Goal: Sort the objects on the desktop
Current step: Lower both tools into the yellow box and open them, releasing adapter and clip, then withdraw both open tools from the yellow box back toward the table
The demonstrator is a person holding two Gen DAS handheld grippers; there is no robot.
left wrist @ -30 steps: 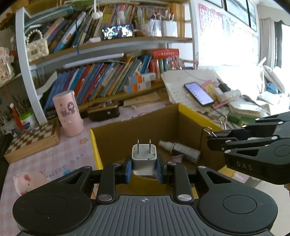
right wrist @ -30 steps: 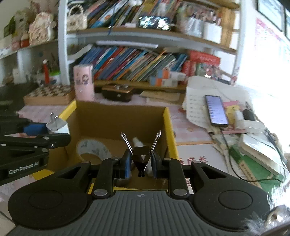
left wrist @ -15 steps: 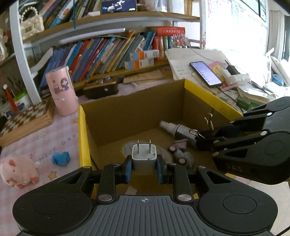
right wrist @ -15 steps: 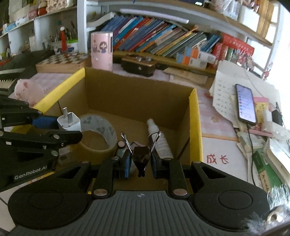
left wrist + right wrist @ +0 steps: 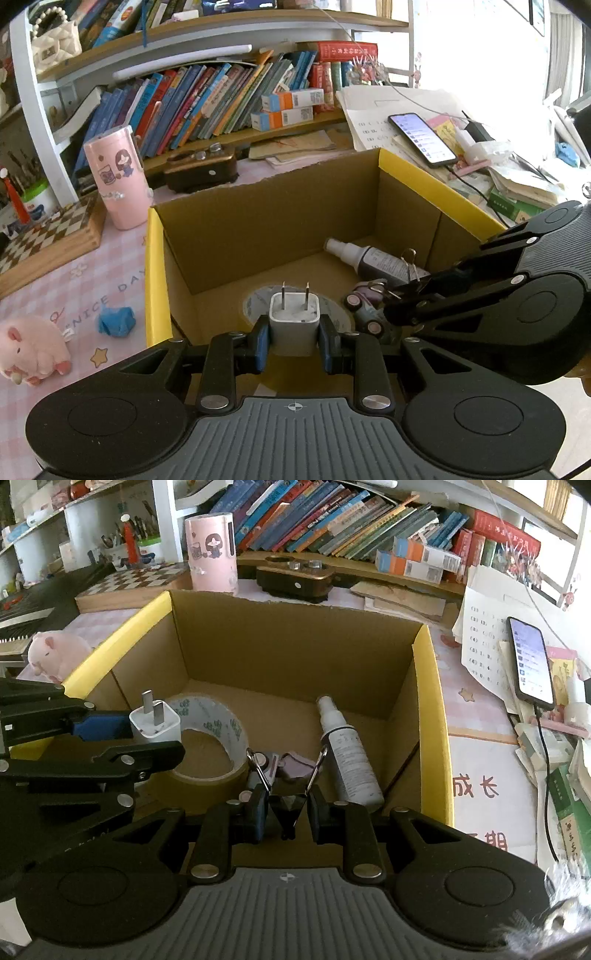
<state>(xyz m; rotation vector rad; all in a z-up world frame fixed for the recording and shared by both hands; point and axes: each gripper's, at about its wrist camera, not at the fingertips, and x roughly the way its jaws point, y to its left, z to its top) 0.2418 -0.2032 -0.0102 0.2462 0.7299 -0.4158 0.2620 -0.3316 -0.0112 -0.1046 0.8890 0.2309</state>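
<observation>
My left gripper (image 5: 294,341) is shut on a white plug adapter (image 5: 294,317), prongs up, held over the near left part of an open cardboard box (image 5: 258,221) with yellow rims. My right gripper (image 5: 287,812) is shut on a black binder clip (image 5: 287,805) with its wire handles up, held over the box's near middle. In the box lie a tape roll (image 5: 207,738), a white spray bottle (image 5: 347,753) and a small toy car (image 5: 365,306). Each gripper shows in the other's view: the right one (image 5: 399,299), the left one (image 5: 147,734).
On the pink desk left of the box are a pink plush pig (image 5: 31,349), a blue scrap (image 5: 114,319), a pink tumbler (image 5: 118,177) and a chessboard (image 5: 44,236). A phone (image 5: 530,661) on piled papers lies right. Bookshelves stand behind.
Both grippers have moved forward and down over the box with their loads, so the box floor and its contents came into view. Both grips are unchanged.
</observation>
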